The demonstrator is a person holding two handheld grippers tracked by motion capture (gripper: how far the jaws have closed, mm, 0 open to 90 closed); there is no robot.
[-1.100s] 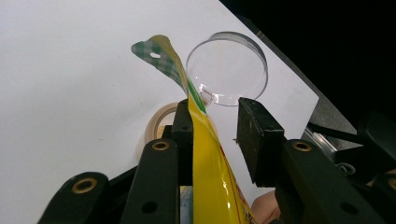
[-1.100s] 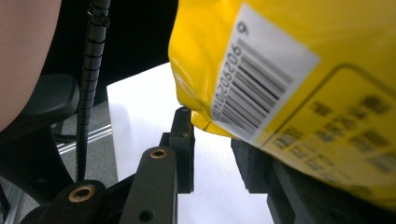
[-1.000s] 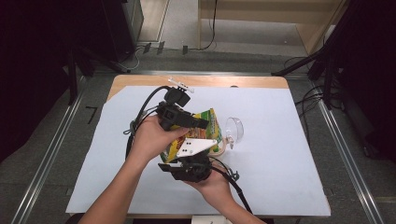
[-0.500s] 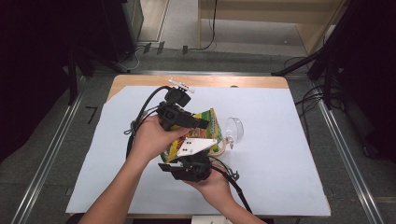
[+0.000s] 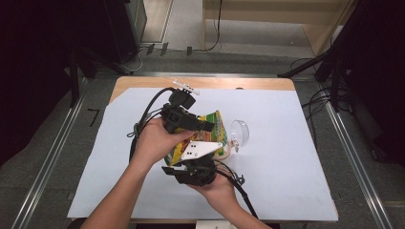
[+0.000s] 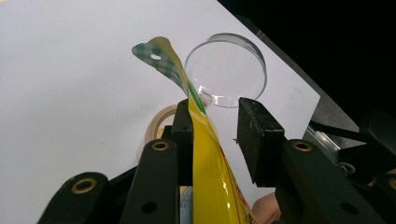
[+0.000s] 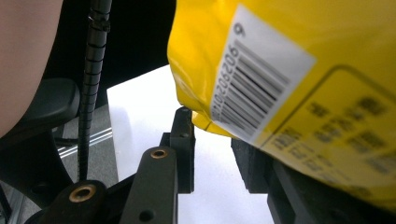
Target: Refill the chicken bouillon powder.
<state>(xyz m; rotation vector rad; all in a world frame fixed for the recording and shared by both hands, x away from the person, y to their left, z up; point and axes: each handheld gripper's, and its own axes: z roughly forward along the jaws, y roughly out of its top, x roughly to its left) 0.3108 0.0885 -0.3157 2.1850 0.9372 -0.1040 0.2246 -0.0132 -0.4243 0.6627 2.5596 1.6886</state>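
Note:
A yellow snack bag [image 5: 216, 125] with a green checked top edge is held up over the middle of the table between both hands. In the left gripper view the bag [image 6: 208, 163] stands edge-on between the jaws of my left gripper [image 6: 215, 109]. It lies against the left jaw, and a clear gap separates it from the right one. My left gripper [image 5: 209, 127] points right in the high view. My right gripper [image 7: 212, 135] sits under the bag [image 7: 289, 60], whose barcode side drapes over its right jaw. Those jaws stand apart, with white table showing between them.
A clear round dish [image 5: 240, 131] lies on its side just right of the bag, also ahead of the left jaws [image 6: 226, 70]. A tape roll [image 6: 156, 123] lies flat below the bag. White paper [image 5: 296, 162] covers the table; cables trail from both grippers.

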